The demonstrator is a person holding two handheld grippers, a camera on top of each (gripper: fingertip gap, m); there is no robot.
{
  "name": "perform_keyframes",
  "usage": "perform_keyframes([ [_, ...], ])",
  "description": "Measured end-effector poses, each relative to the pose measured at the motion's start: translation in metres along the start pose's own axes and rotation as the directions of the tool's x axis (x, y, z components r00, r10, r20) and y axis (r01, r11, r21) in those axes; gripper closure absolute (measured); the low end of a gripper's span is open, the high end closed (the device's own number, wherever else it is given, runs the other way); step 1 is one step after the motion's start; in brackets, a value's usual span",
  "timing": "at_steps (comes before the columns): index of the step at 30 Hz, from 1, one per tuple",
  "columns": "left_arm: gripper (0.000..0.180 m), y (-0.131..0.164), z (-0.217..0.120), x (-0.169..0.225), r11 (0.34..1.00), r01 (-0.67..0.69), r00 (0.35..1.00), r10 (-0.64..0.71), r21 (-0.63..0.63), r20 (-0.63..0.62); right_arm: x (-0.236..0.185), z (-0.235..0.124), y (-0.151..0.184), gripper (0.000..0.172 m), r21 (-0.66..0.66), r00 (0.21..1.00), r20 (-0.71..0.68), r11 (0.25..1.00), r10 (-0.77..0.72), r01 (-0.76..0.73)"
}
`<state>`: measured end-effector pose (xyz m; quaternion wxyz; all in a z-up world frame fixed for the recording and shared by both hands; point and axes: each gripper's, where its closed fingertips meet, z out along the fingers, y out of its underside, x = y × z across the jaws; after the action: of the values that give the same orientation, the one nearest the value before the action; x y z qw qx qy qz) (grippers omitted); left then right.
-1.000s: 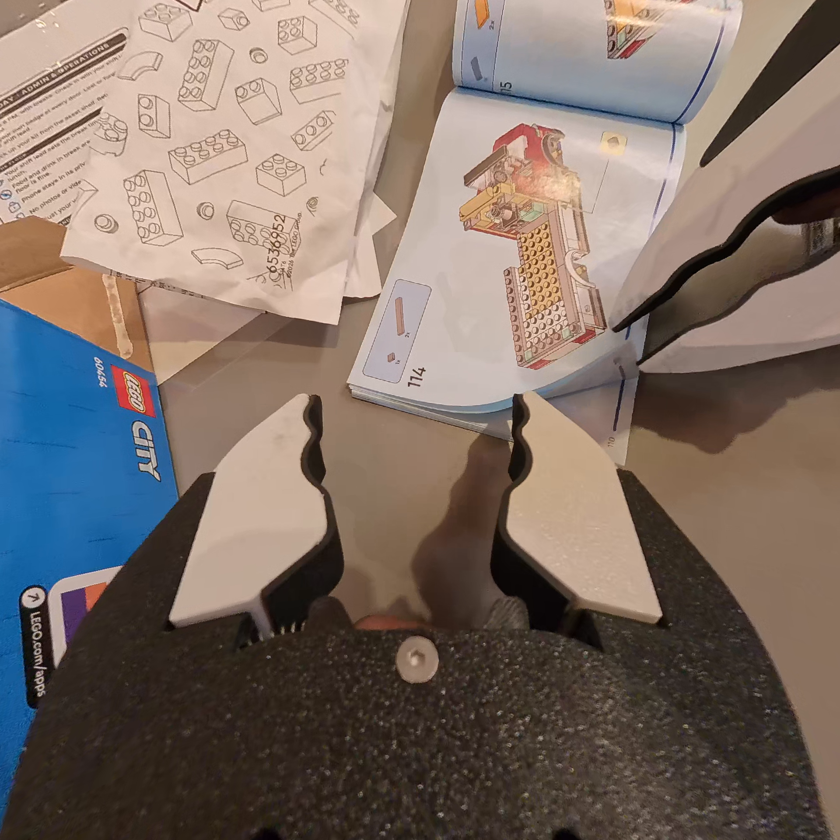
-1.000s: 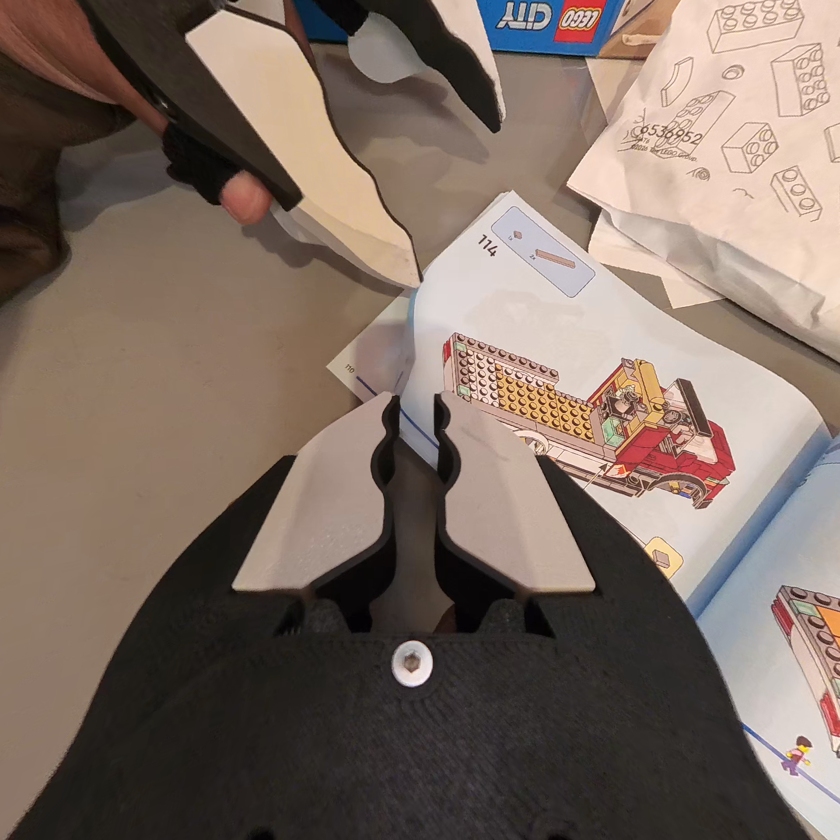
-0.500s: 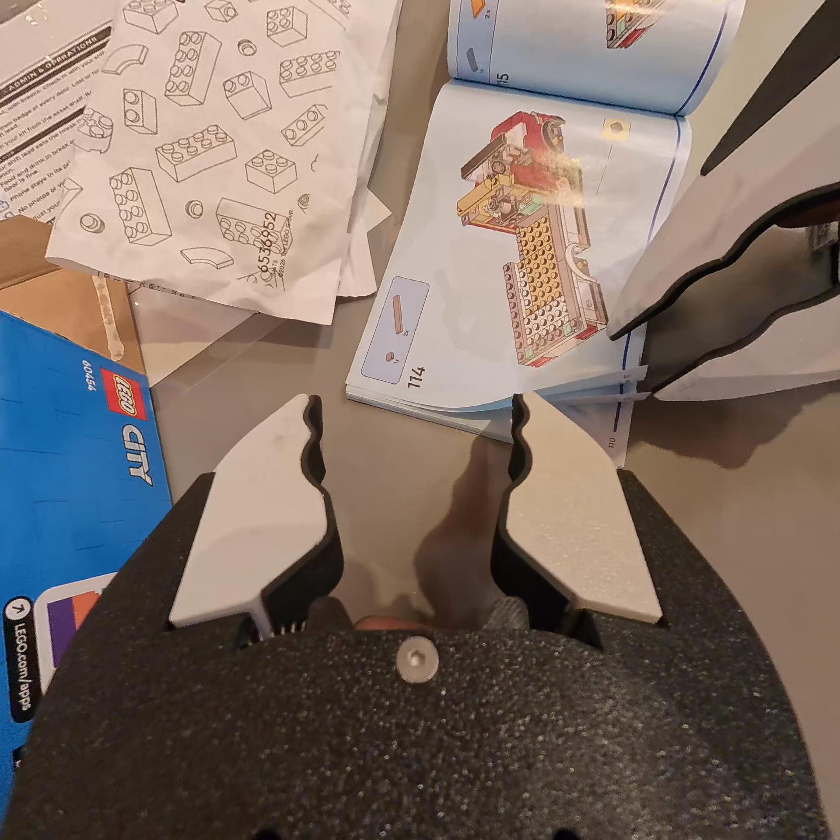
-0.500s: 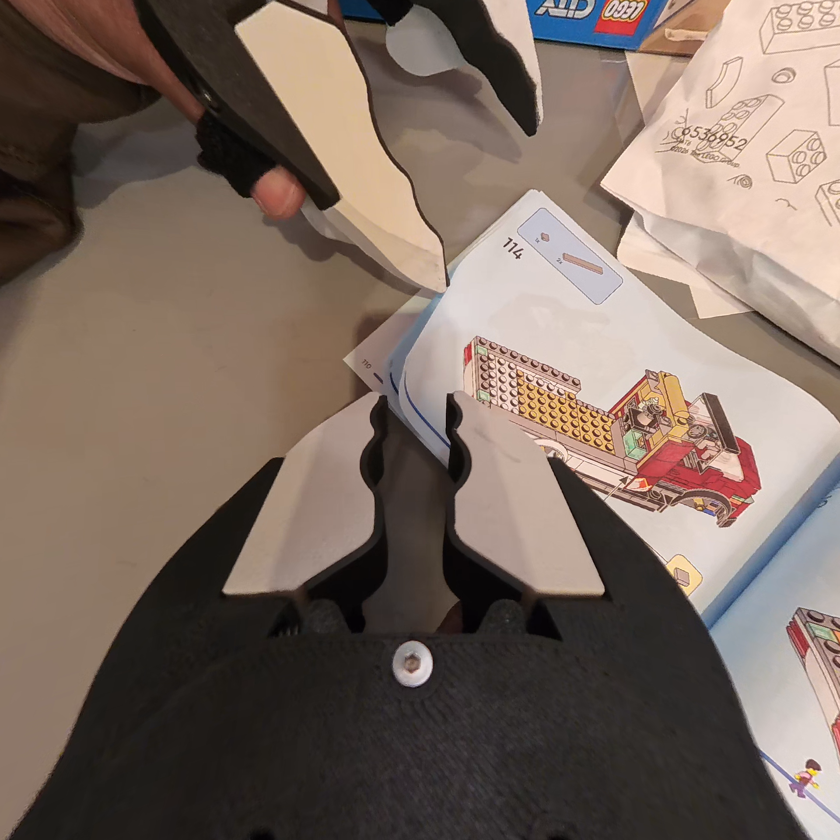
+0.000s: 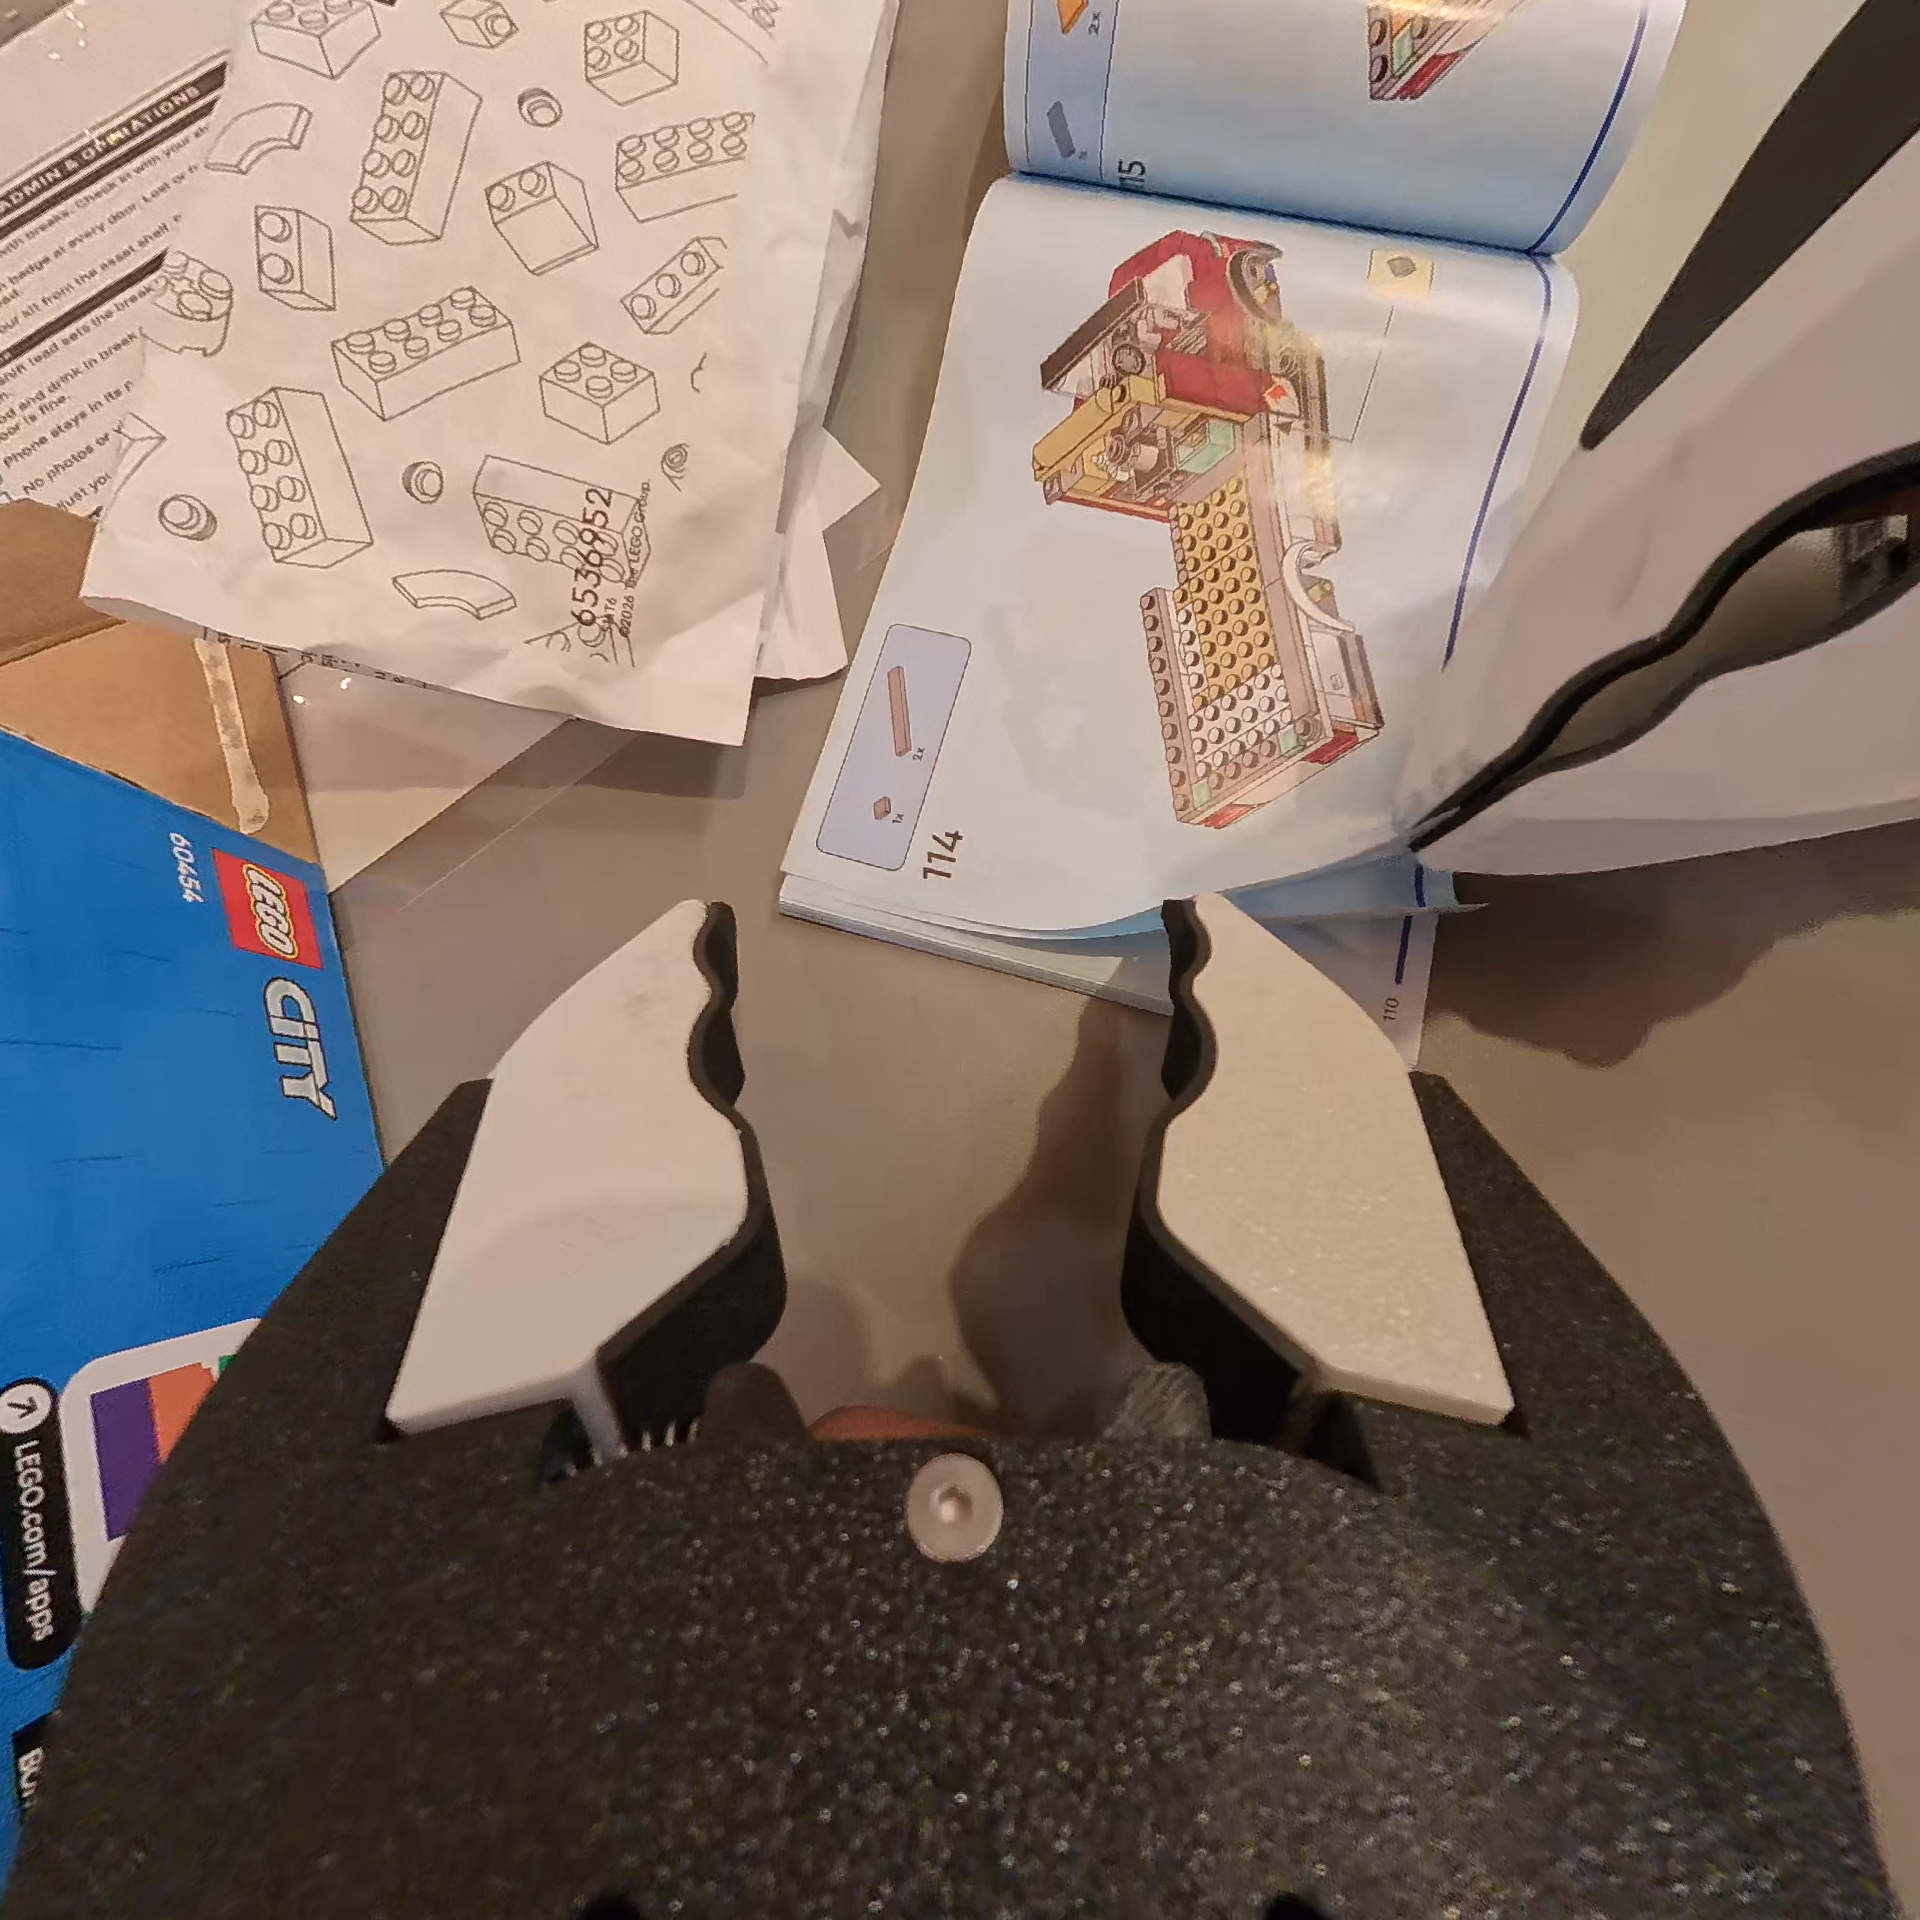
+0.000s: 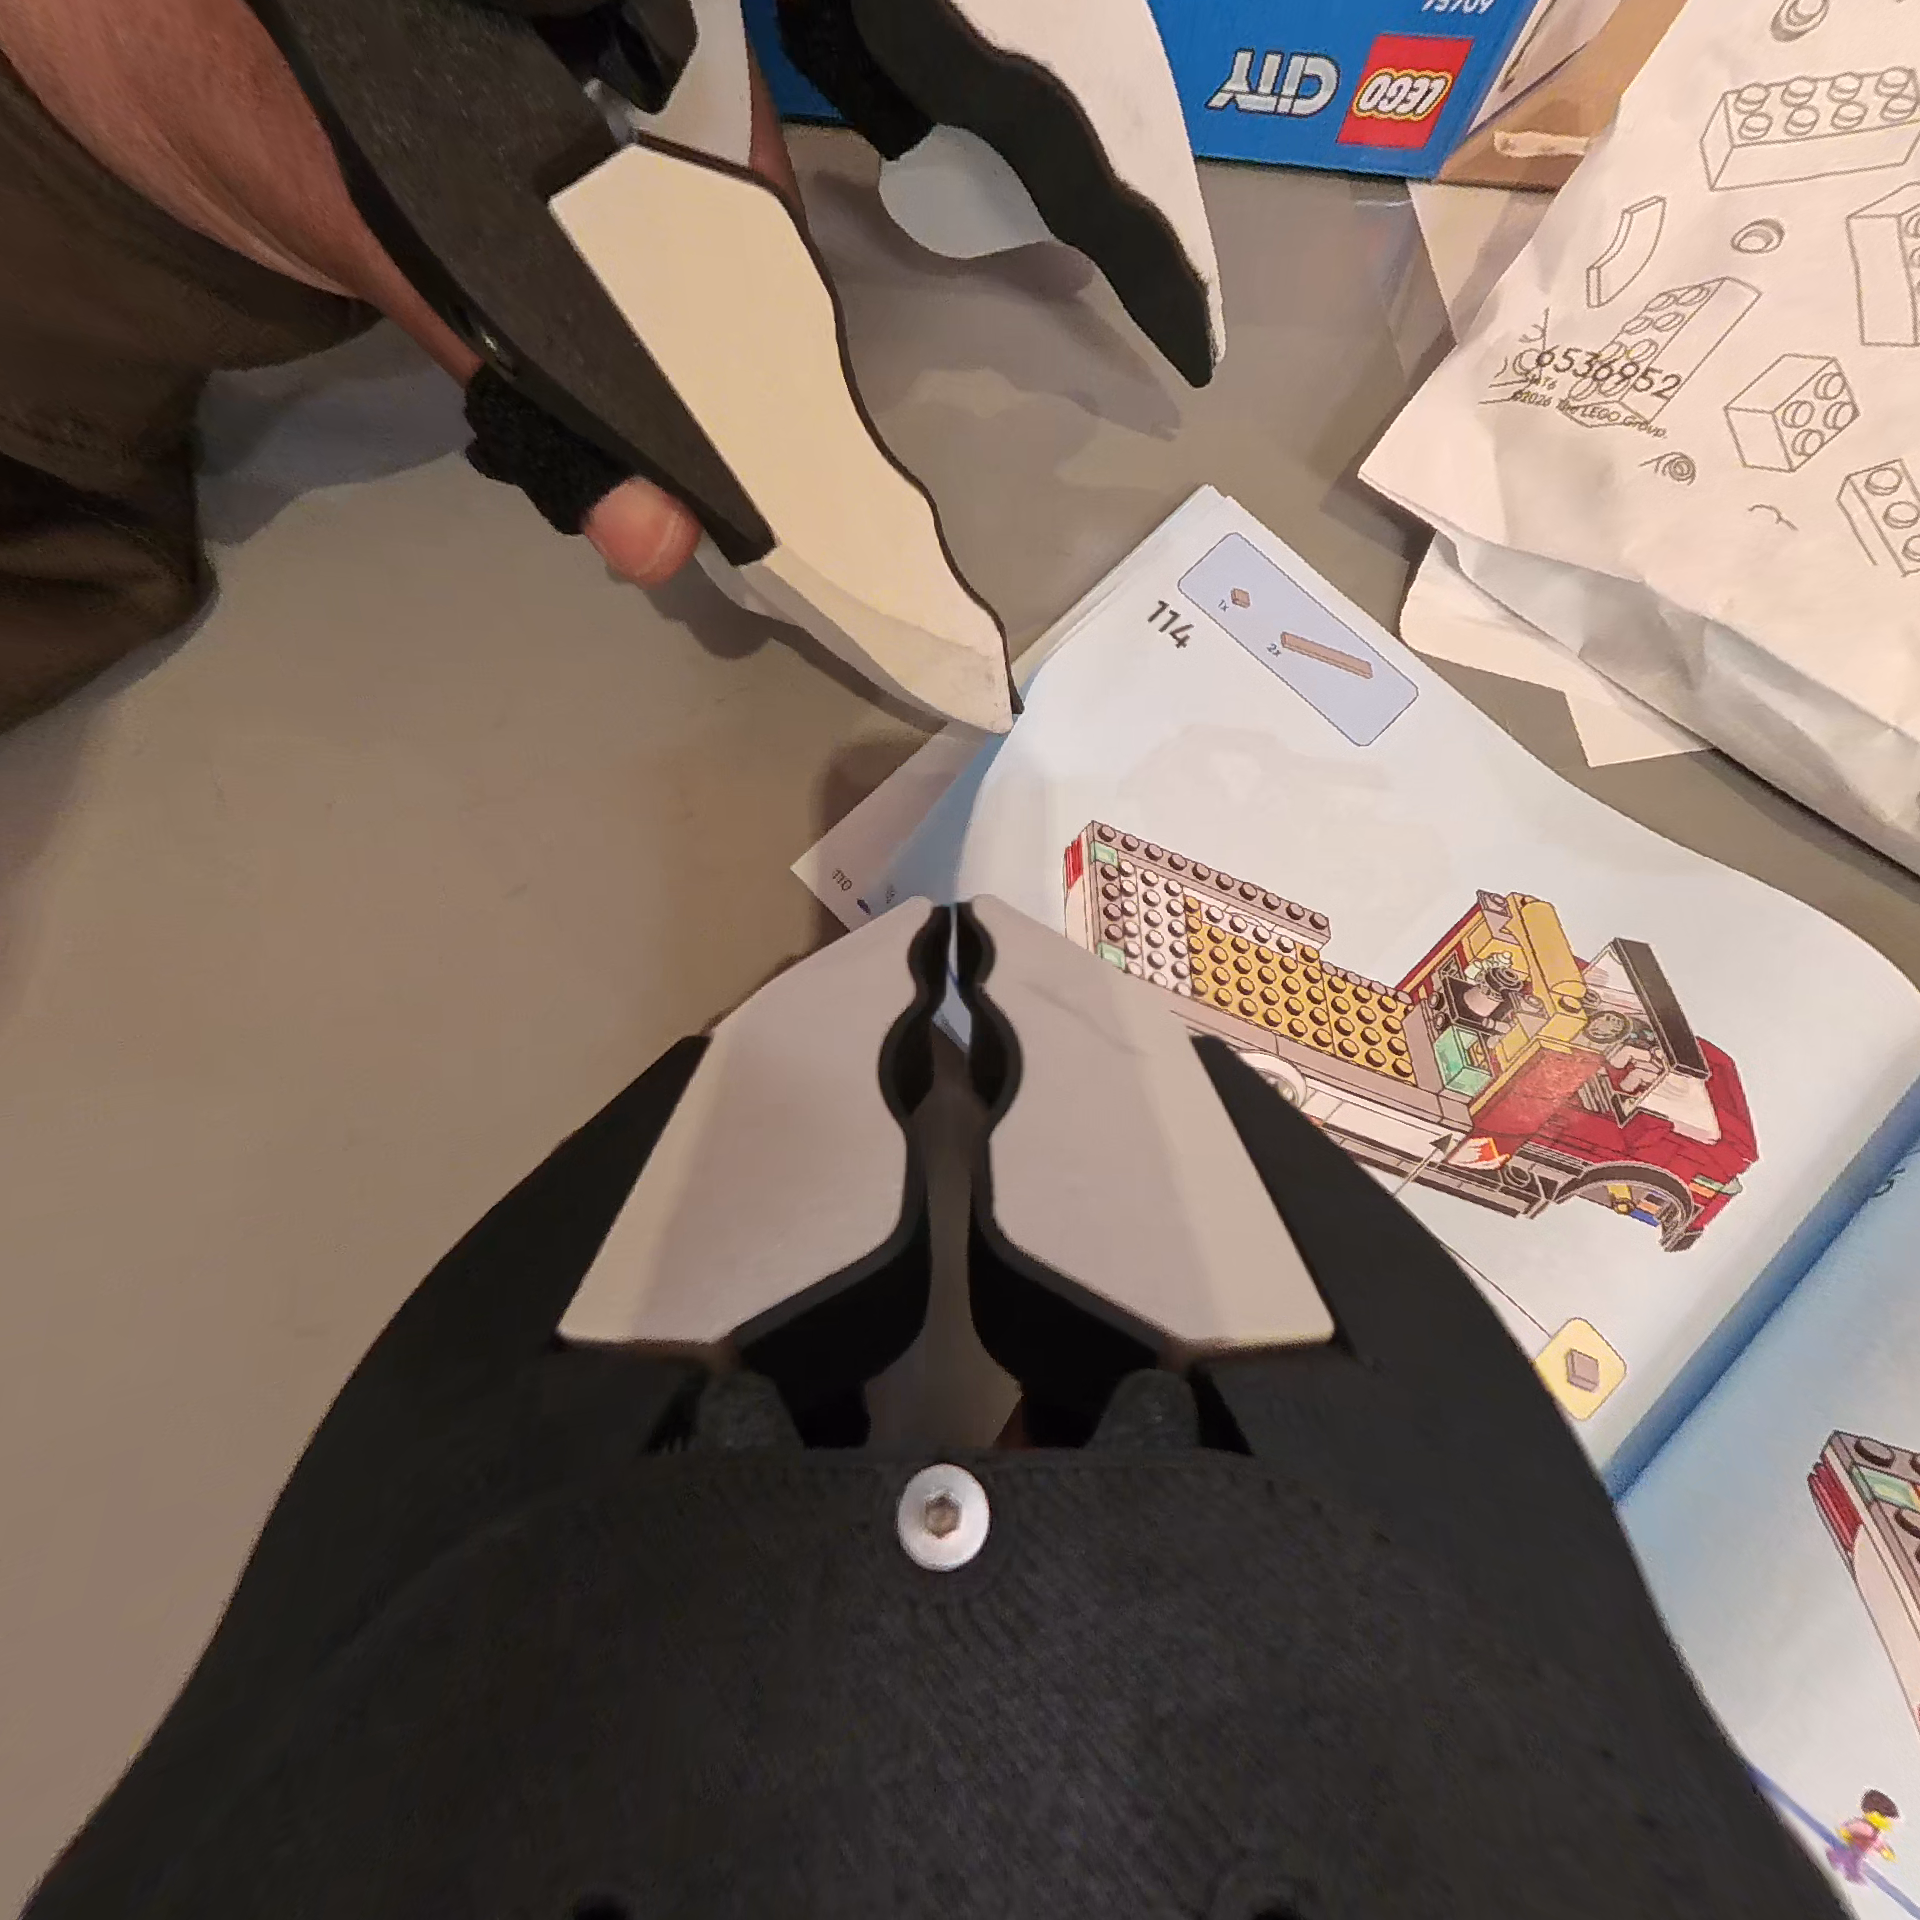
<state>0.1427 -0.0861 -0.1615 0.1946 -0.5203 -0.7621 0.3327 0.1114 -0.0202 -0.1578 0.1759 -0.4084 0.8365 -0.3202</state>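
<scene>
An open building-instruction booklet [image 5: 1143, 623] lies on the grey table, its page showing a red and yellow truck. My right gripper [image 6: 954, 914] is shut on the near corner of the top page [image 6: 1299, 831]; a thin page edge runs between its pads. The left wrist view shows it too [image 5: 1418, 831], pinching that corner, which curls up off the pages below. My left gripper [image 5: 945, 914] is open and empty, hovering just in front of the booklet's edge. It also shows in the right wrist view [image 6: 1096, 540], held by a hand [image 6: 634, 530].
A blue toy box [image 5: 125, 1039] lies flat at the left, with a brown cardboard flap [image 5: 135, 665] behind it. White paper bags printed with brick drawings [image 5: 468, 364] lie beyond, next to the booklet. In the right wrist view the box [image 6: 1351, 83] and bags [image 6: 1714, 364] are at the back.
My right gripper's jaws opened a little around the page corner, then closed on it, and the corner now lifts slightly. My left gripper has stayed open and nearly still.
</scene>
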Motion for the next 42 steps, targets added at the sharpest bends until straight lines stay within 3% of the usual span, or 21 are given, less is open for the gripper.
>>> perform_keyframes([
  [12, 0.1, -0.01, -0.008, -0.005, 0.997, 0.043, 0.999, -0.043, 0.07, -0.004, 0.022, -0.026, -0.008, 0.172, 0.061, 0.996, -0.082, 0.997, 0.042, -0.037],
  [20, 0.1, -0.012, -0.008, -0.005, 0.996, 0.037, 0.999, -0.037, 0.083, -0.002, 0.061, -0.079, -0.012, 0.172, 0.14, 0.969, -0.213, 0.986, 0.123, -0.094],
  [29, 0.1, -0.011, -0.004, -0.001, 0.997, 0.024, 1.0, -0.023, 0.076, -0.012, 0.101, -0.133, 0.006, 0.172, 0.209, 0.922, -0.315, 0.964, 0.225, -0.164],
  [42, 0.1, -0.011, -0.001, 0.001, 0.997, 0.014, 1.0, -0.013, 0.071, -0.018, 0.118, -0.139, 0.026, 0.172, 0.209, 0.911, -0.315, 0.956, 0.266, -0.207],
])
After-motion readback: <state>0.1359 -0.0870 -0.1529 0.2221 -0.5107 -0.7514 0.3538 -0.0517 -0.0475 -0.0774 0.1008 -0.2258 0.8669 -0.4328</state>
